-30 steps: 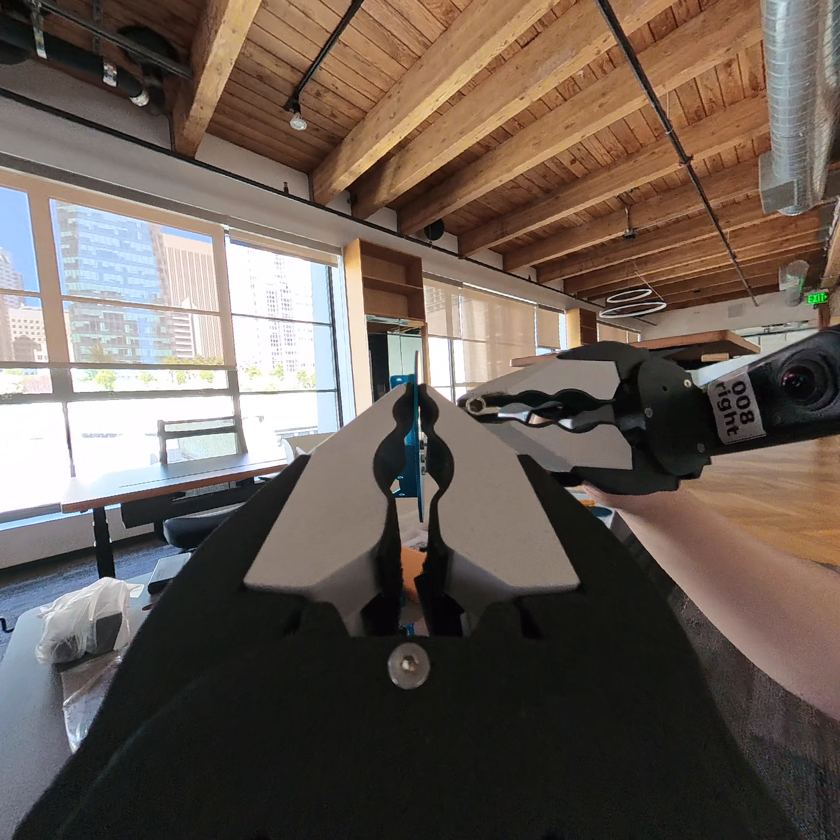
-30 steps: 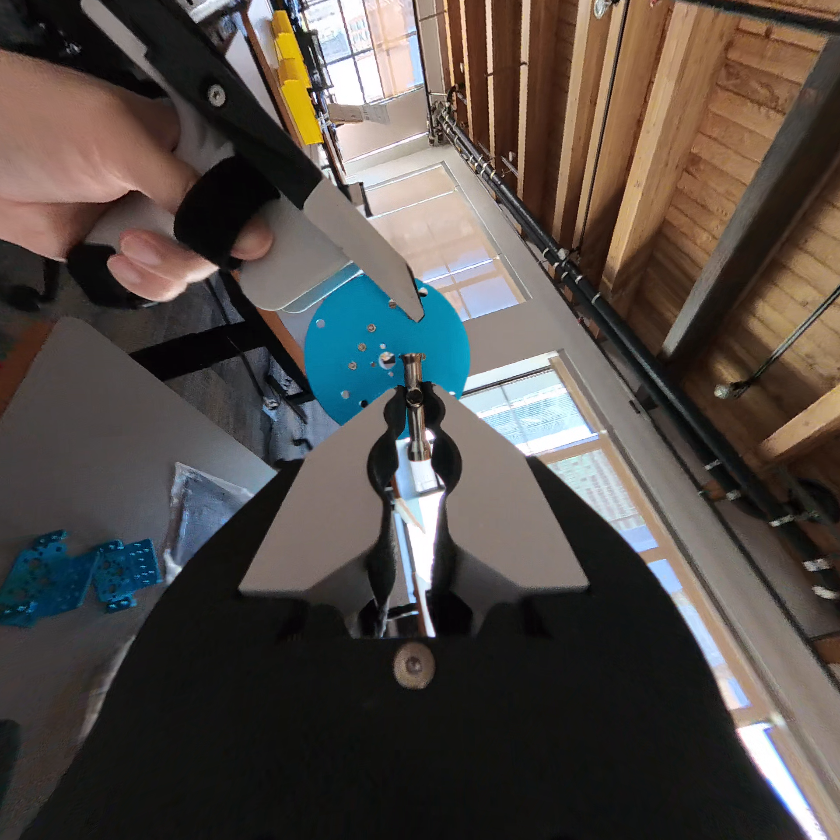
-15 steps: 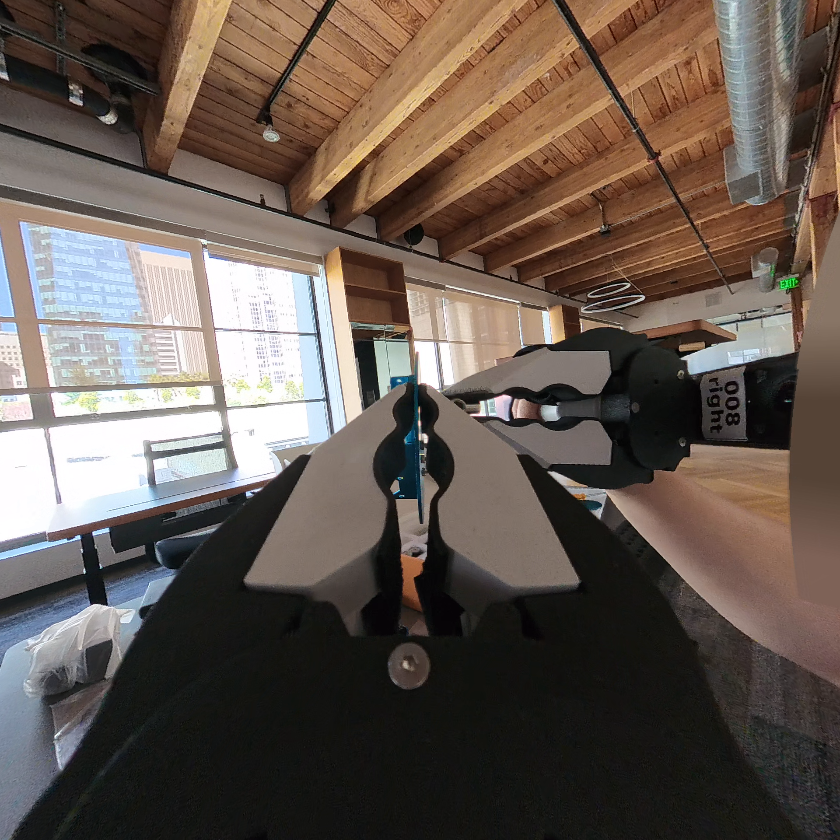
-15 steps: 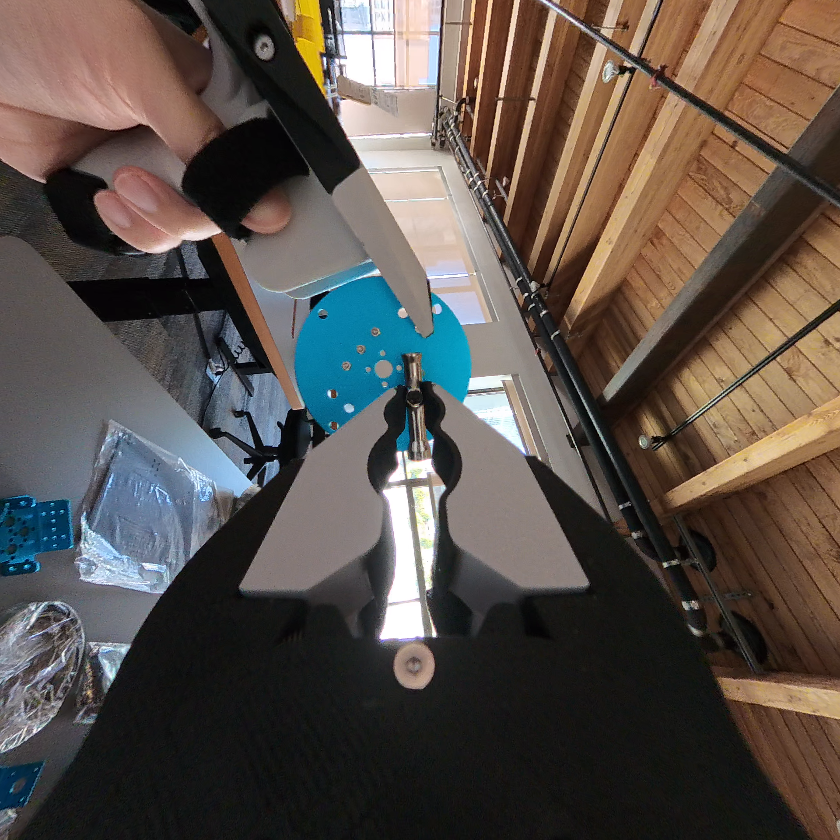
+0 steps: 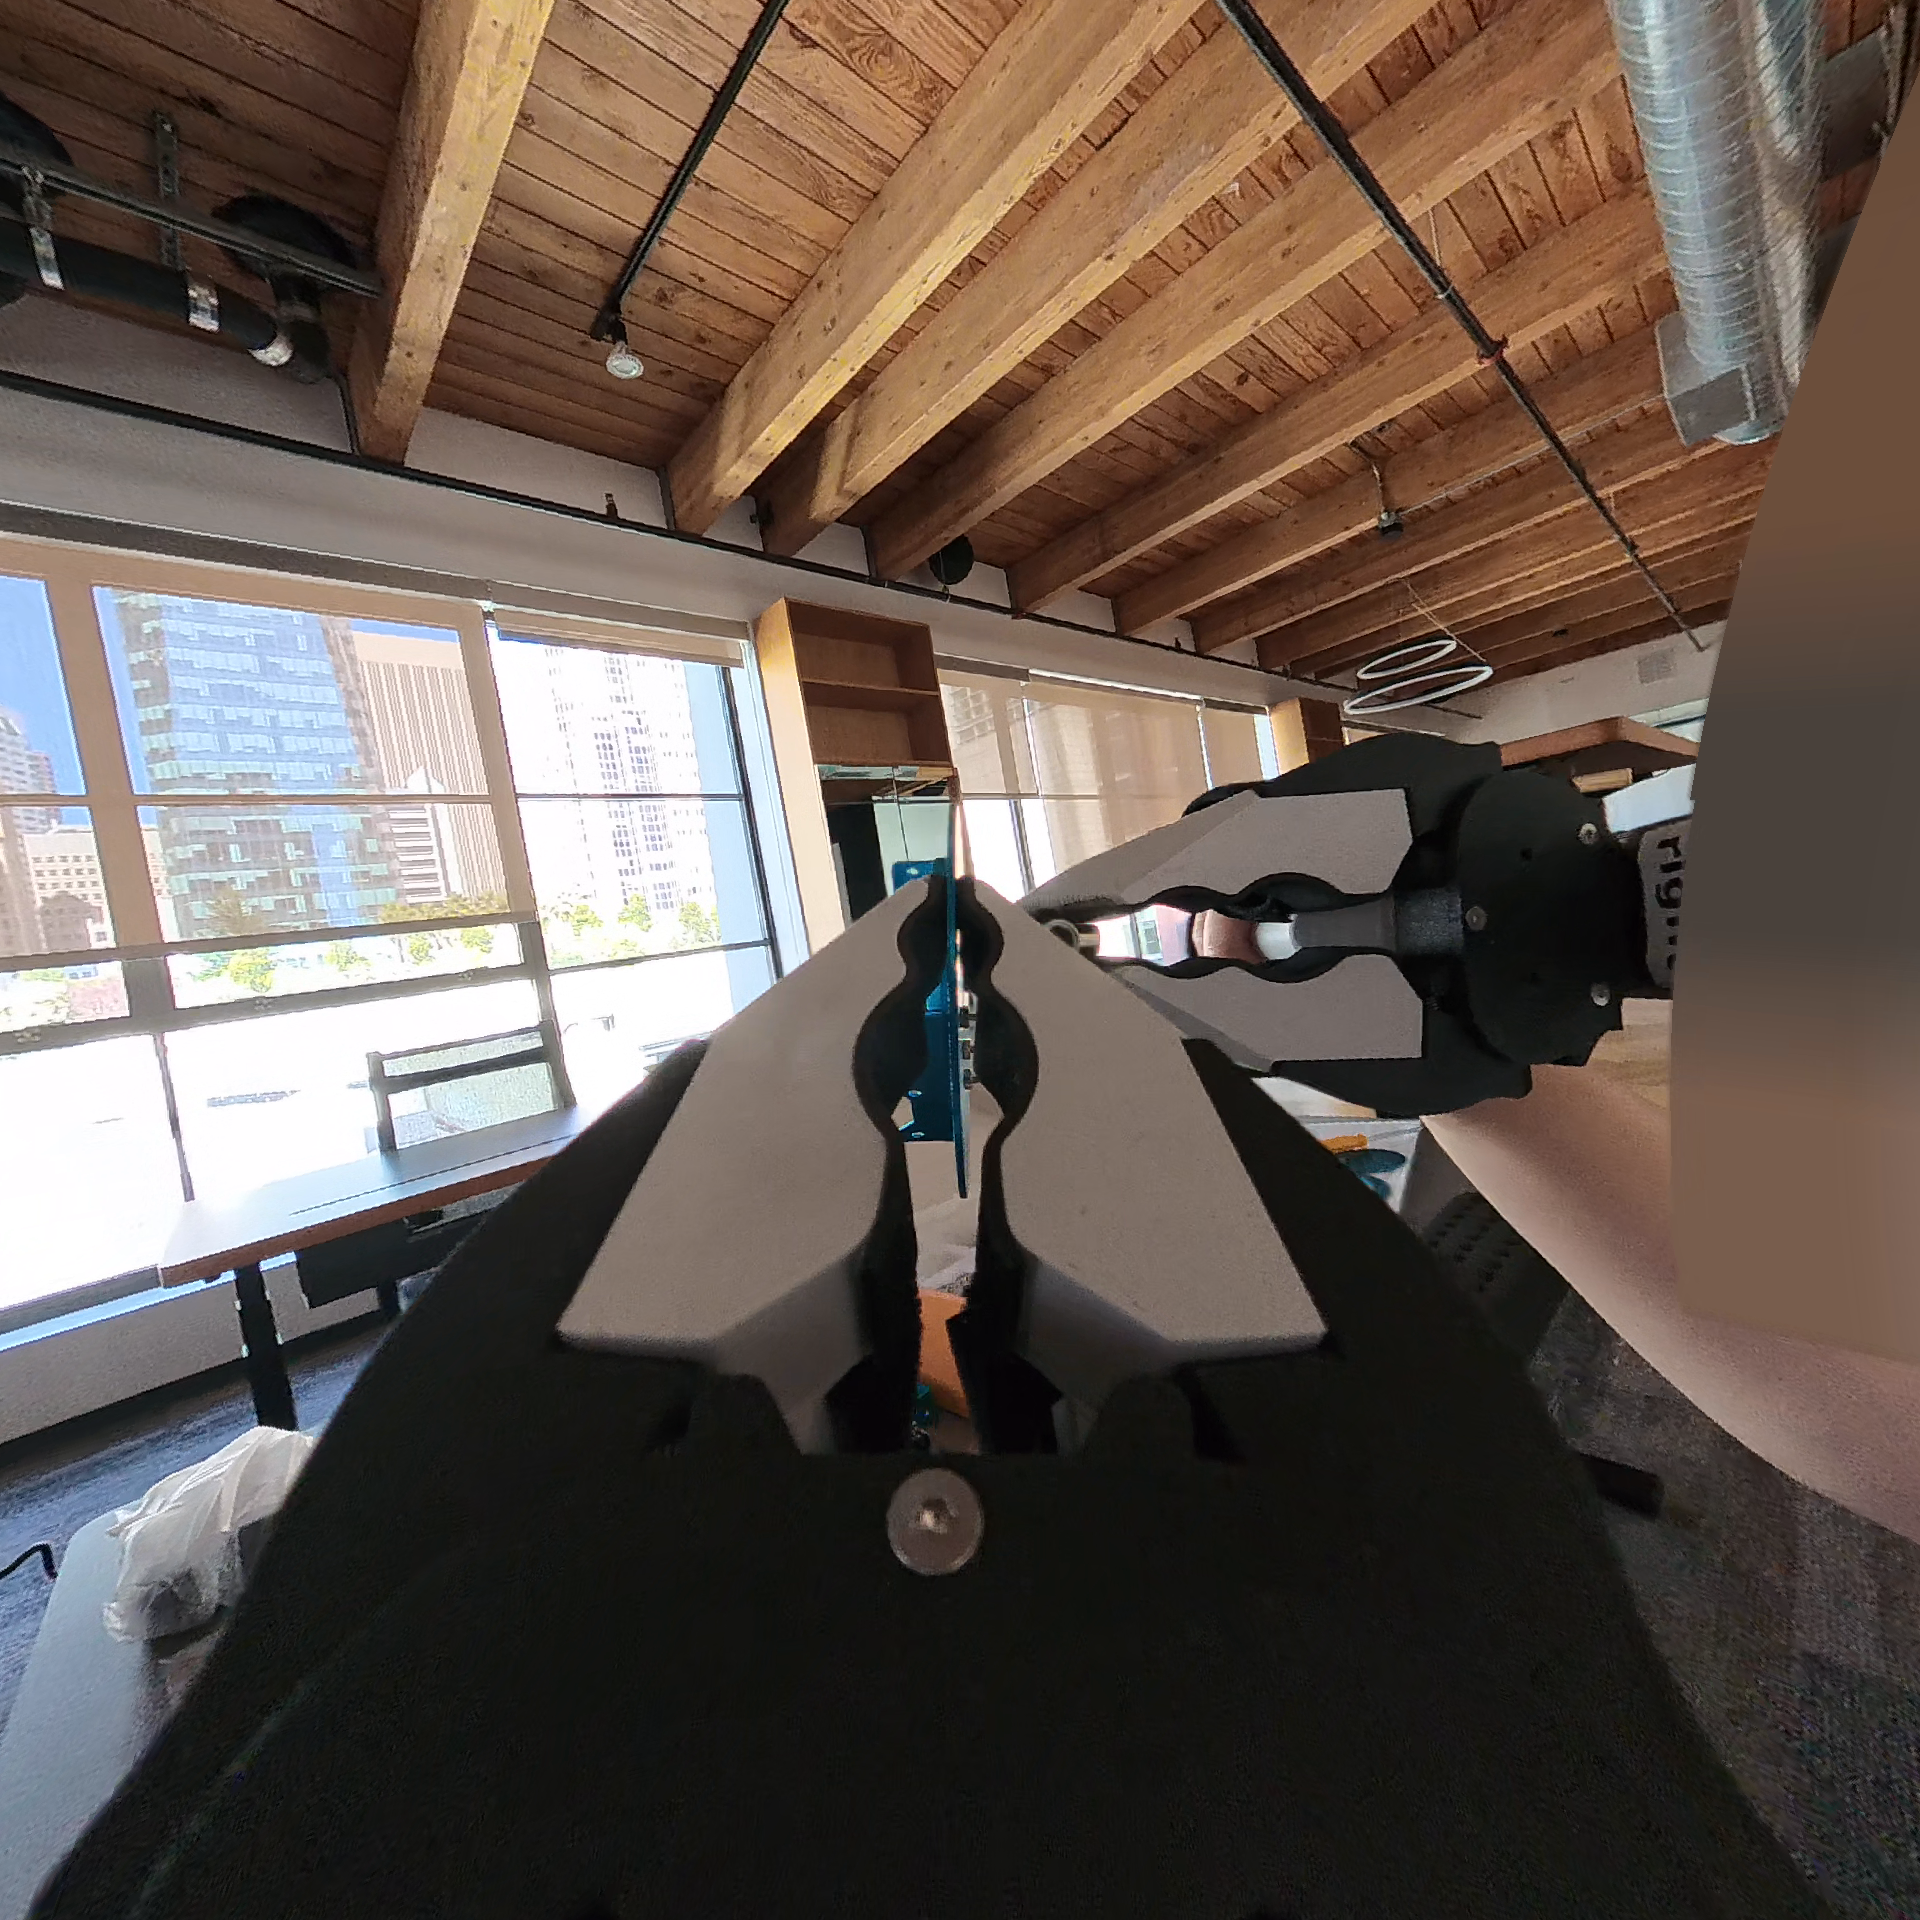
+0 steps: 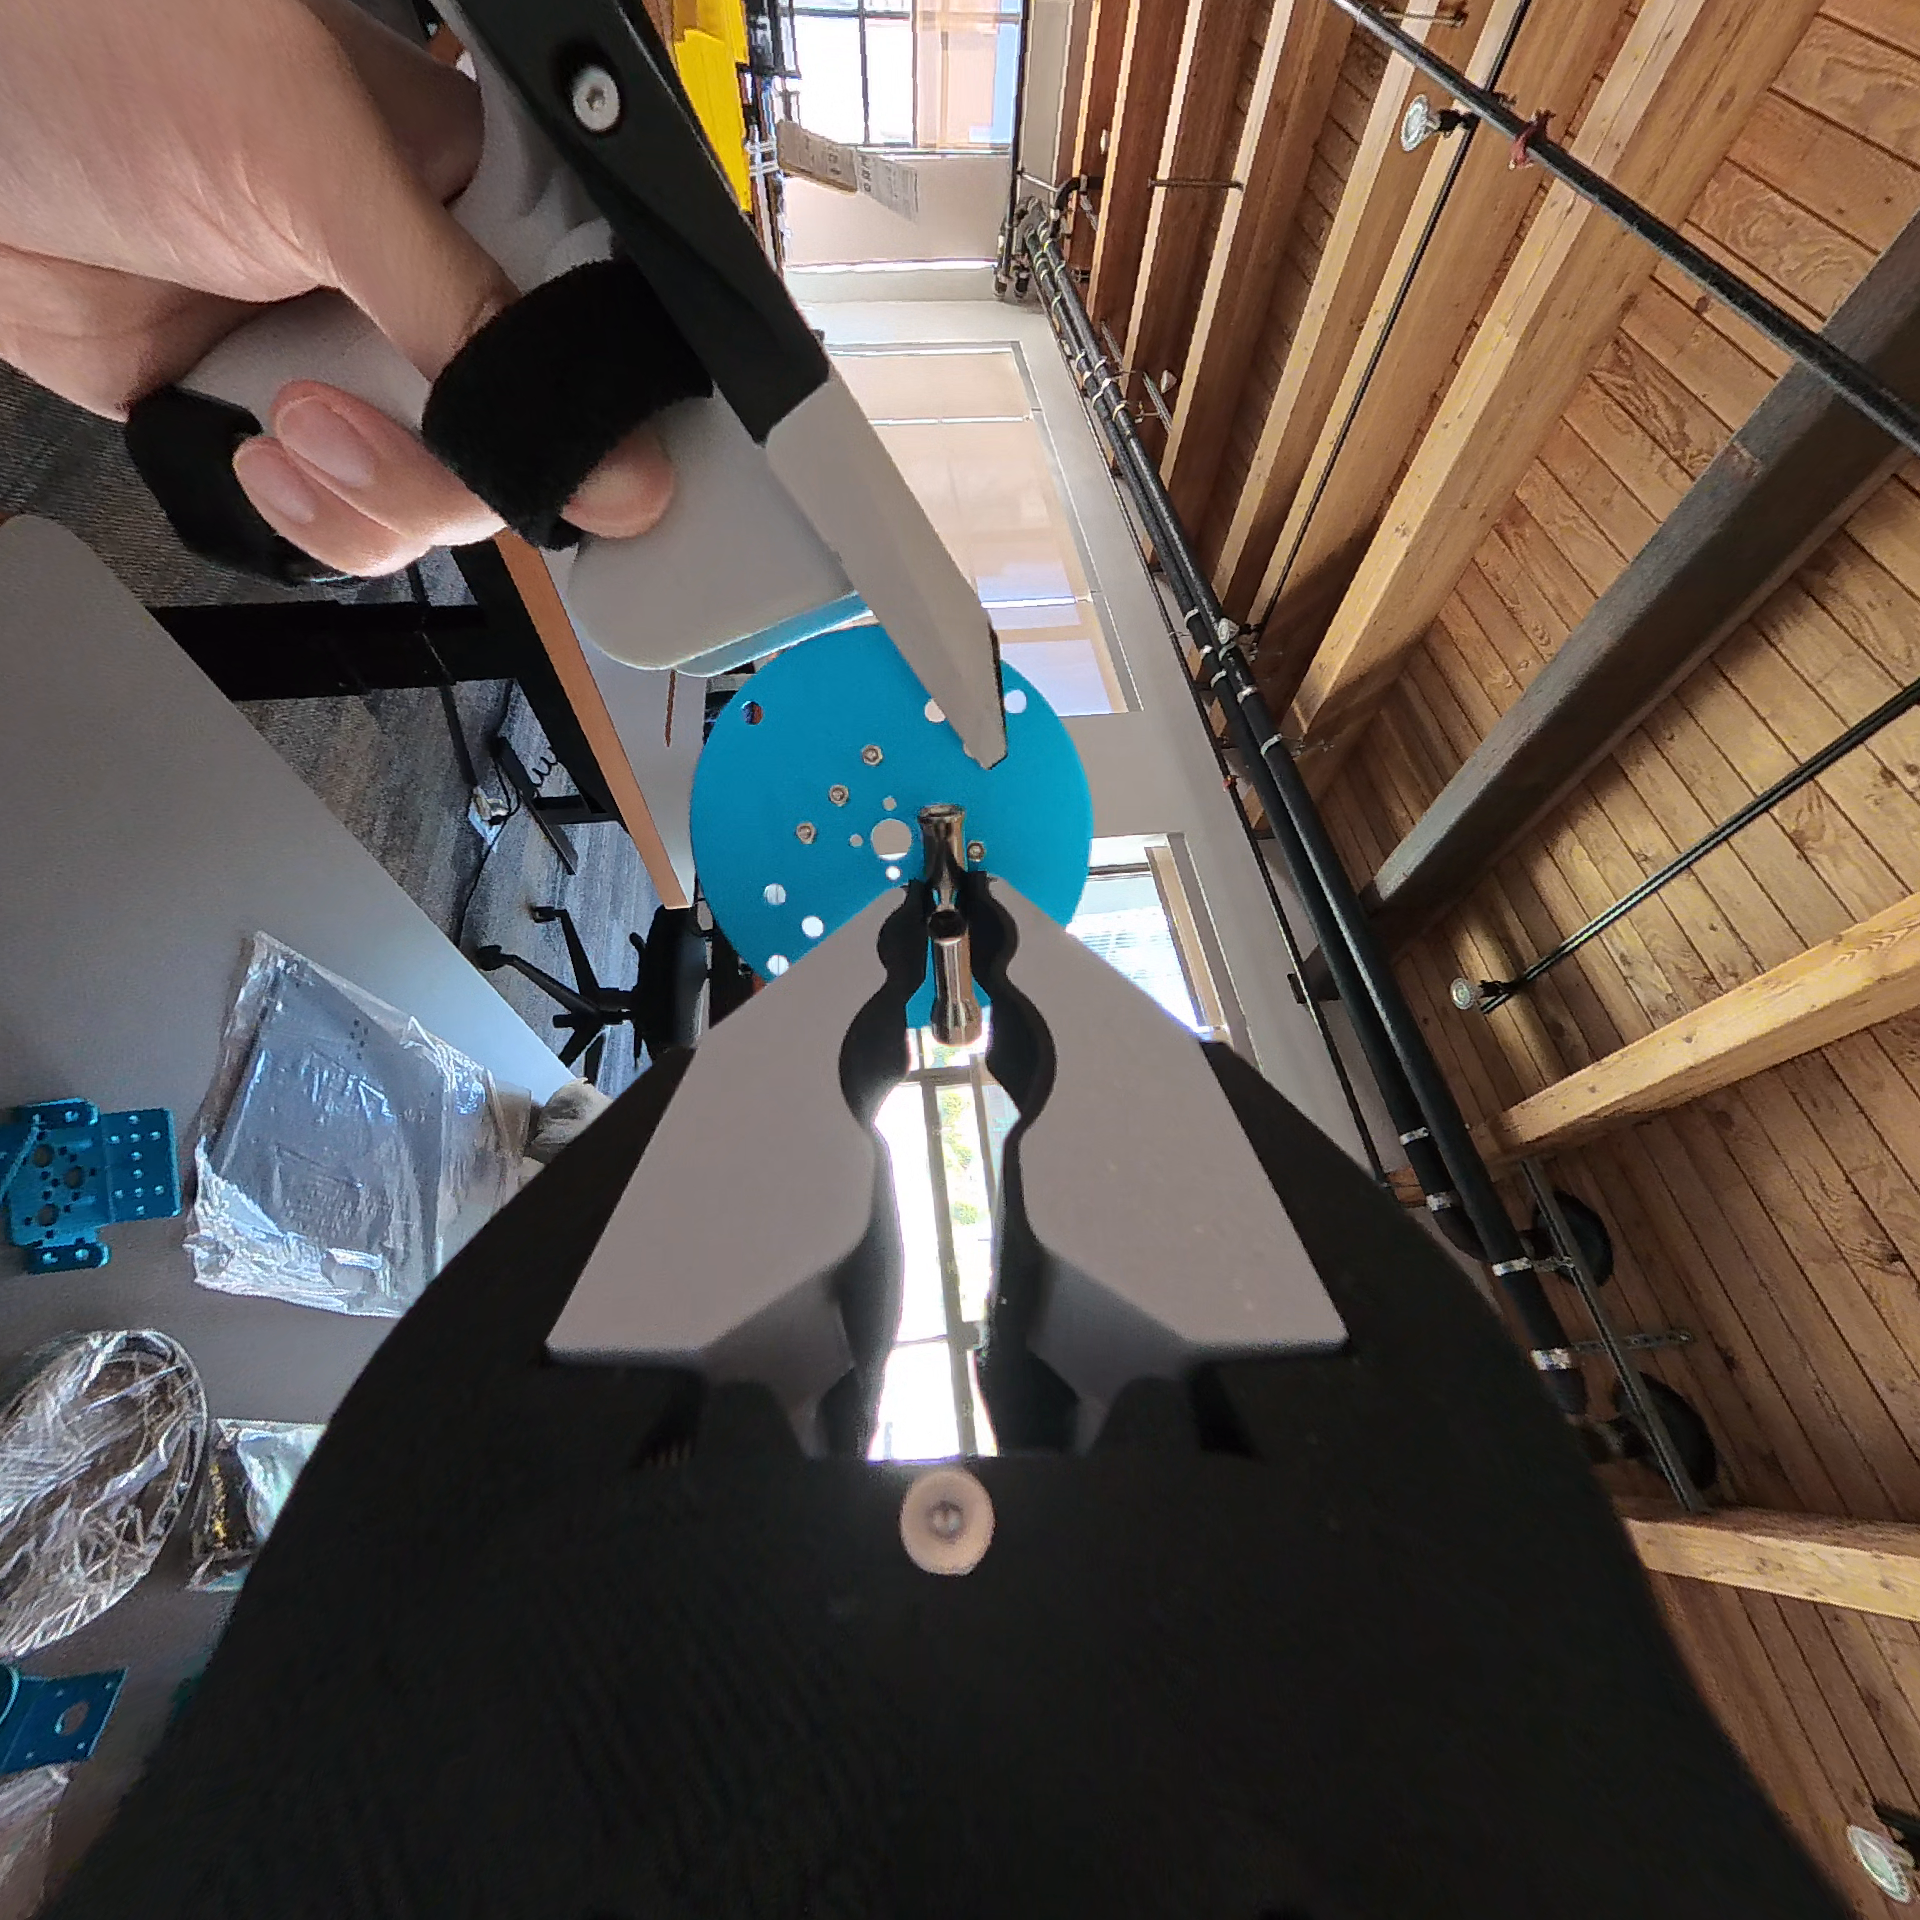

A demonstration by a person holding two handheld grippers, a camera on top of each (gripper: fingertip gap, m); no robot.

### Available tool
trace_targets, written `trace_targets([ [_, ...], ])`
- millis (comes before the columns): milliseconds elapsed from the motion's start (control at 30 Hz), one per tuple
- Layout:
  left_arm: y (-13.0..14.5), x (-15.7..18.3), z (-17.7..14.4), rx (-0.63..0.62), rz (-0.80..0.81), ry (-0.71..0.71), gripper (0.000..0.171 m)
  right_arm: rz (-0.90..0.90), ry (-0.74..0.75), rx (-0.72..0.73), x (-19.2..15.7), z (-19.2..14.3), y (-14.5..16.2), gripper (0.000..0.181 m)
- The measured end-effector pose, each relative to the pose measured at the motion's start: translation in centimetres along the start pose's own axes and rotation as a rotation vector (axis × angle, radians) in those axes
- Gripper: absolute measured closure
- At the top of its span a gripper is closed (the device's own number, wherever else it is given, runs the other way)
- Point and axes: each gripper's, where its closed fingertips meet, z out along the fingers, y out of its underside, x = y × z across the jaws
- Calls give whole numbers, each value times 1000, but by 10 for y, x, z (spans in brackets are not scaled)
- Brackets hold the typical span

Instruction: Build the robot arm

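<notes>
We hold the left hand-held gripper clamped on the edge of a blue disc, raised edge-on in the left wrist view. The right hand-held gripper is closed on a metal tool whose tip meets the disc just beside its centre hole. In the right wrist view, a hand grips the left unit at 11 o'clock. At 9 o'clock, the grey worktop carries blue brackets and plastic bags.
</notes>
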Motion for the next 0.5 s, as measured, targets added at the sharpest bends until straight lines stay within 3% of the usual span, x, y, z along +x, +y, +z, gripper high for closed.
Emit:
trace_targets([
  [500, -1, 5, 1, 2, 1, 11, 171, -32, 1, -44, 0, -2, 2, 174],
])
